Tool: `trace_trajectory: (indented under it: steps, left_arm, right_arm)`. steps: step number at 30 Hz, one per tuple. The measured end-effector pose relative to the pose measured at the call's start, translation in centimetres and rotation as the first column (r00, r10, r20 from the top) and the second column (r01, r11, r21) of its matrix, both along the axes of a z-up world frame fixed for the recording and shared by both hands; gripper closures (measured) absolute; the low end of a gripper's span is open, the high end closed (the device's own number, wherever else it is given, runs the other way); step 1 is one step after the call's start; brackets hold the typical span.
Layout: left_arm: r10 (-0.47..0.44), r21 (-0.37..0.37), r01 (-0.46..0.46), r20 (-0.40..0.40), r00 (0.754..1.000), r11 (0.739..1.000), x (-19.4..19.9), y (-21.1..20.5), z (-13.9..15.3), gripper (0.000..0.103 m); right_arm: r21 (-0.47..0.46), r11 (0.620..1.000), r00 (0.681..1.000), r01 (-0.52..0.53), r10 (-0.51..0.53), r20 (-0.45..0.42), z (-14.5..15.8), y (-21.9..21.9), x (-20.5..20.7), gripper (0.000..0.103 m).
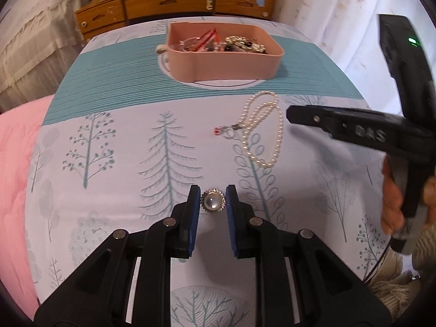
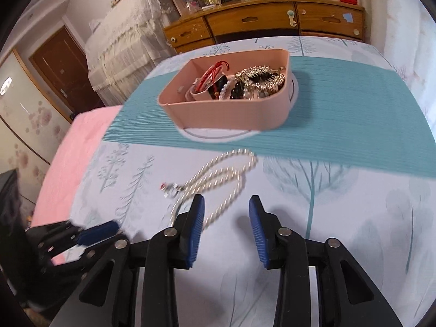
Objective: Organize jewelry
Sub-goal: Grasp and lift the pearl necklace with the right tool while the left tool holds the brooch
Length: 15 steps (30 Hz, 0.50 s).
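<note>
My left gripper (image 1: pixel 213 193) is shut on a round brooch (image 1: pixel 213 201) with a pale stone and a sparkly rim, held just above the tree-patterned cloth (image 1: pixel 136 163). A pearl necklace (image 1: pixel 261 125) with a small red-tipped clasp (image 1: pixel 218 130) lies on the cloth ahead and to the right. My right gripper (image 2: pixel 226 204) stands open over the necklace (image 2: pixel 226 171), and one strand runs between its fingers. A pink jewelry box (image 2: pixel 226 114) with several pieces in it sits beyond on the teal band. The left gripper (image 2: pixel 100 231) shows blurred at lower left in the right wrist view.
The pink box (image 1: pixel 223 62) rests on a white round disc (image 2: pixel 218 137). A wooden dresser (image 1: pixel 174 2) stands behind the table. A pink blanket (image 1: pixel 16 163) lies at the left, and pale curtains (image 1: pixel 340 13) hang at the right. A person's hand (image 1: pixel 392 204) grips the right tool.
</note>
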<state>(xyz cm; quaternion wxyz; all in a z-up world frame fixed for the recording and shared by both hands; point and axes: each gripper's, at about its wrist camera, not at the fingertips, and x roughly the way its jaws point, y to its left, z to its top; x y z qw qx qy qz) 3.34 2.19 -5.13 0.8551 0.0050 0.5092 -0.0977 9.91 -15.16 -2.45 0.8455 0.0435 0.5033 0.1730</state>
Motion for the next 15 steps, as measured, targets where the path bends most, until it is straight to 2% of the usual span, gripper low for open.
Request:
trace_trajectory:
  steps: [6,9,13,15]
  left_arm:
    - [0.046,-0.036,-0.046,-0.009,0.999,0.998,-0.3,1.7,0.0,0.087]
    - [0.058,-0.048,-0.058,-0.012,0.998,0.997,-0.3,2.2,-0.1,0.087]
    - [0.059,-0.058,-0.06,-0.011,0.998,0.997,-0.2,2.2,-0.2,0.087]
    - [0.06,-0.063,-0.06,-0.013,0.998,0.996,0.0,2.2,-0.3,0.087]
  right_arm:
    - [-0.121,0.992,0.999,-0.047,0.045,-0.015,-1.4,2.1,2.5,0.075]
    - [-0.181,0.981,0.997,-0.069,0.072,0.01,-2.0,3.1,3.2,0.078]
    - [-0.263,0.961,0.994,-0.086,0.1,0.042,-2.3,3.9,3.1,0.098]
    - [-0.261,0.961,0.993,-0.092,0.107,0.044,-2.3,3.7,2.9,0.099]
